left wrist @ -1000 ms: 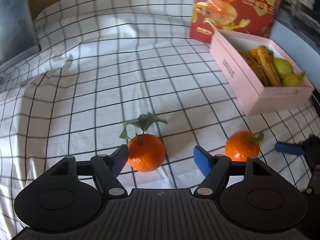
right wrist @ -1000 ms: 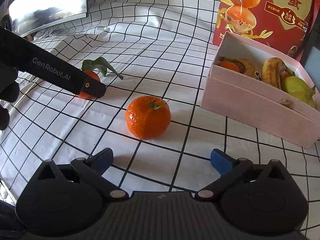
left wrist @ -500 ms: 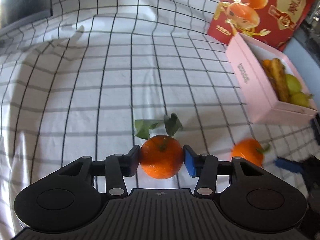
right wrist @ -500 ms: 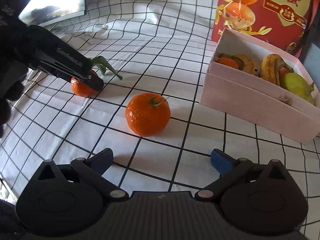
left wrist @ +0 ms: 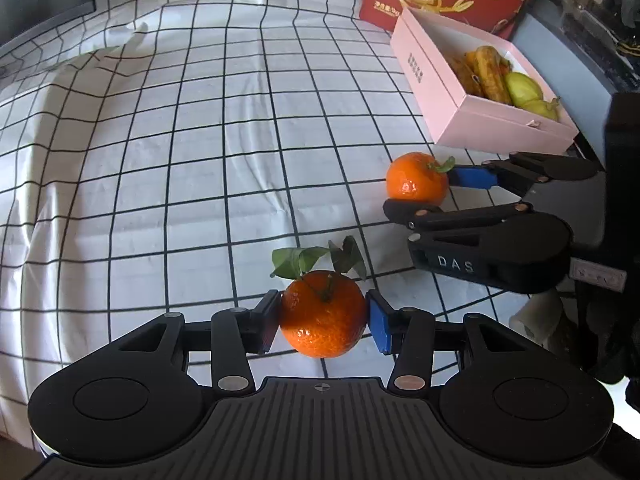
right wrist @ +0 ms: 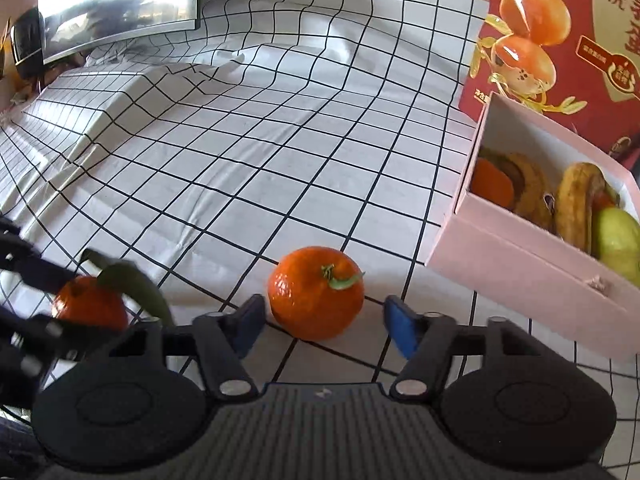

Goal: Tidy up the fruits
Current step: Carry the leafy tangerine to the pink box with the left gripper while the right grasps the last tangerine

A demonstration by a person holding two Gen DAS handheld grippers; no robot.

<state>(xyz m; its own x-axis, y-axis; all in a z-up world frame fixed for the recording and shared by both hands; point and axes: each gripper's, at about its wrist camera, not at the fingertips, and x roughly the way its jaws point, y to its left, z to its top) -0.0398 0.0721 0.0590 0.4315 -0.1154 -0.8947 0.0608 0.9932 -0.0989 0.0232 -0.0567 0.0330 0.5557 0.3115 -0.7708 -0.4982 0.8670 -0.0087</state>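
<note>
My left gripper [left wrist: 323, 320] is shut on a leafy mandarin [left wrist: 323, 314] and holds it above the checked cloth; the mandarin also shows at the left of the right wrist view [right wrist: 90, 307]. My right gripper [right wrist: 322, 326] is open, its fingers on either side of a second mandarin [right wrist: 316, 292] that rests on the cloth, with gaps on both sides. That mandarin also shows in the left wrist view [left wrist: 417, 178]. A pink box [right wrist: 532, 264] at the right holds bananas, a green fruit and an orange fruit.
A red printed carton [right wrist: 560, 40] stands behind the pink box [left wrist: 452, 120]. A monitor [right wrist: 116, 4] stands at the far left back. The cloth [left wrist: 200, 140] is wrinkled and raised at the back left.
My left gripper closed on the leafy mandarin and lifted it off the cloth. My right gripper moved forward so its open fingers now flank the second mandarin.
</note>
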